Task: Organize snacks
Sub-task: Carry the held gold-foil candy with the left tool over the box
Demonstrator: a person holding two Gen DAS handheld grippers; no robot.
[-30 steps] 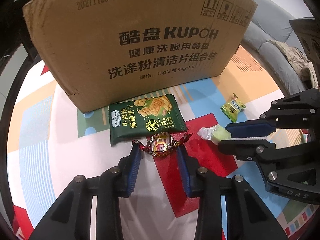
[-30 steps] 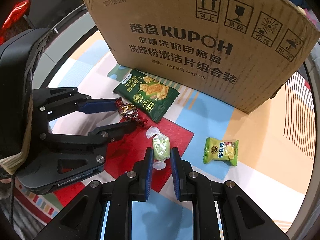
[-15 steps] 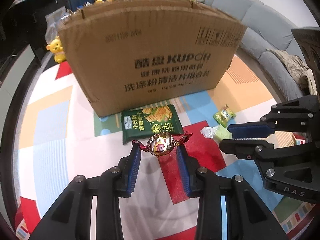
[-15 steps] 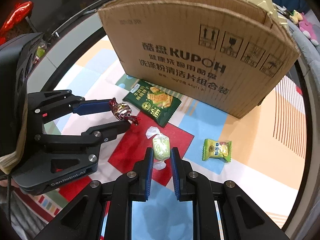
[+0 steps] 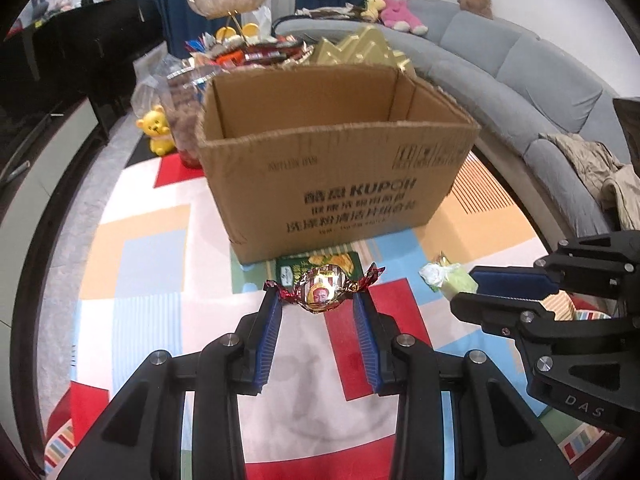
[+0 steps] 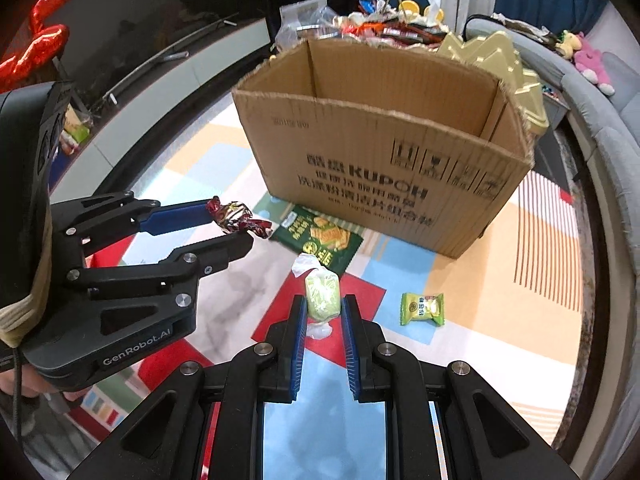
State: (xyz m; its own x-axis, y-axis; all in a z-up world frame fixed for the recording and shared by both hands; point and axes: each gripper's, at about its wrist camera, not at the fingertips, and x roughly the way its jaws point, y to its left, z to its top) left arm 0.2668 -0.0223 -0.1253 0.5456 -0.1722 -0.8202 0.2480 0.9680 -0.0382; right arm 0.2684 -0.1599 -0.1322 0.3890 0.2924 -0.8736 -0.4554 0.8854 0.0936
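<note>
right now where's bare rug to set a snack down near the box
Bare rug lies left of the cardboard box, and right of the yellow-green packet toward the orange stripes. It is crowded in front of the box: the green cracker bag lies there, with both grippers' fingers above.

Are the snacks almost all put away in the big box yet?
Not yet. No snack shows inside the cardboard box, though its bottom is hidden. In hand: the left gripper holds a shiny foil candy, and the right gripper holds a pale green candy, both lifted in front of the box. Left on the mat: a green cracker packet and a small green sweet.
</note>
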